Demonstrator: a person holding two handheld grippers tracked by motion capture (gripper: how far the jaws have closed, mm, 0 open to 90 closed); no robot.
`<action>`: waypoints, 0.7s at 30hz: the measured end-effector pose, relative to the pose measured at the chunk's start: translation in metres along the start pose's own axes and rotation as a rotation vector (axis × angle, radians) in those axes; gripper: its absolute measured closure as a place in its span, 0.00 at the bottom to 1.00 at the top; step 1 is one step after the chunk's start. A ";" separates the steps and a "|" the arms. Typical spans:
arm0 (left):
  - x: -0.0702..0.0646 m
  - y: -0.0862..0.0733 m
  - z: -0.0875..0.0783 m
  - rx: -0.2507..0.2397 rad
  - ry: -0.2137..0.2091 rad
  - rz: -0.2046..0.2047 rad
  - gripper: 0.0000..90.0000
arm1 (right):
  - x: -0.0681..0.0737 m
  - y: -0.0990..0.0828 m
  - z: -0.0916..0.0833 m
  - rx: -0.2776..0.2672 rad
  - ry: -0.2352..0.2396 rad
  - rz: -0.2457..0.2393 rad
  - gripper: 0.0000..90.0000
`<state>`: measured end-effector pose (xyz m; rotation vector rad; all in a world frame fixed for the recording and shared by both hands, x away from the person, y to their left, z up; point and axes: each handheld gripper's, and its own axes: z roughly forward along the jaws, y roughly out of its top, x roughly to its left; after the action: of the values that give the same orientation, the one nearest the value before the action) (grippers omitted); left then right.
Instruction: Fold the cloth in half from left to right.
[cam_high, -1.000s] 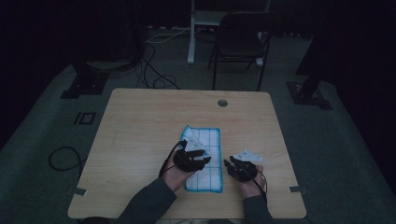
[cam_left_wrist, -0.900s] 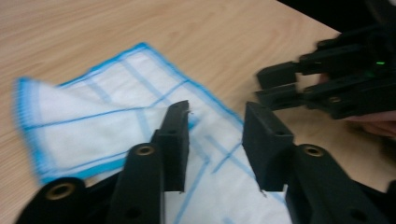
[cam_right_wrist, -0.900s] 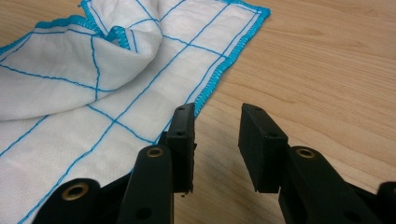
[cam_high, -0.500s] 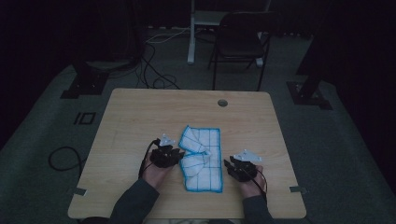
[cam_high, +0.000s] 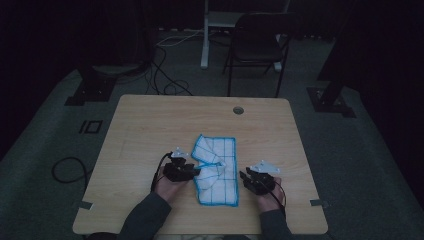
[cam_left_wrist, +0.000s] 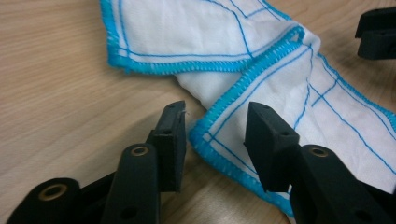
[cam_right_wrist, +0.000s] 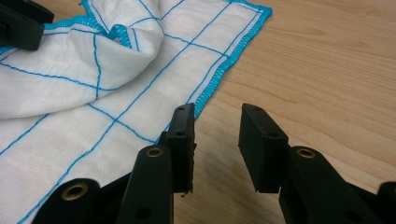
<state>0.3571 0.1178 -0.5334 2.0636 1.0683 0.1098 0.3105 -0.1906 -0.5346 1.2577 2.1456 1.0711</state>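
A white cloth (cam_high: 216, 170) with blue grid lines and a blue hem lies rumpled on the wooden table (cam_high: 150, 130), near the front middle. My left gripper (cam_high: 182, 170) sits low at the cloth's left edge. In the left gripper view its jaws (cam_left_wrist: 215, 116) have just been opening, and a folded hem of the cloth (cam_left_wrist: 219, 135) lies between them, untouched by the pads. My right gripper (cam_high: 257, 180) rests at the cloth's right edge. Its jaws (cam_right_wrist: 217, 121) stand open over bare wood, the left one just beside the hem of the cloth (cam_right_wrist: 93, 107).
A round cable hole (cam_high: 238, 109) sits near the table's far edge. Behind the table stand a dark chair (cam_high: 255, 47) and a white post (cam_high: 205, 35). Cables (cam_high: 67, 167) lie on the floor at the left. Bare wood stretches left and far of the cloth.
My left gripper has come off the middle of the cloth to its left edge and dropped lower. The cloth's left side now lies folded and rumpled. The right gripper has kept still.
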 end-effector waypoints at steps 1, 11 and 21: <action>-0.001 0.000 0.000 0.003 -0.007 0.006 0.72 | 0.000 0.000 0.000 0.000 0.000 0.000 0.74; -0.032 0.010 -0.014 -0.039 -0.059 0.083 0.97 | 0.000 0.000 0.000 -0.001 -0.002 0.001 0.74; -0.070 0.028 -0.014 -0.064 -0.179 0.163 0.97 | -0.001 0.000 -0.001 -0.004 -0.008 0.008 0.74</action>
<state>0.3247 0.0664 -0.4858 2.0576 0.7785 0.0391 0.3102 -0.1915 -0.5339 1.2681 2.1330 1.0712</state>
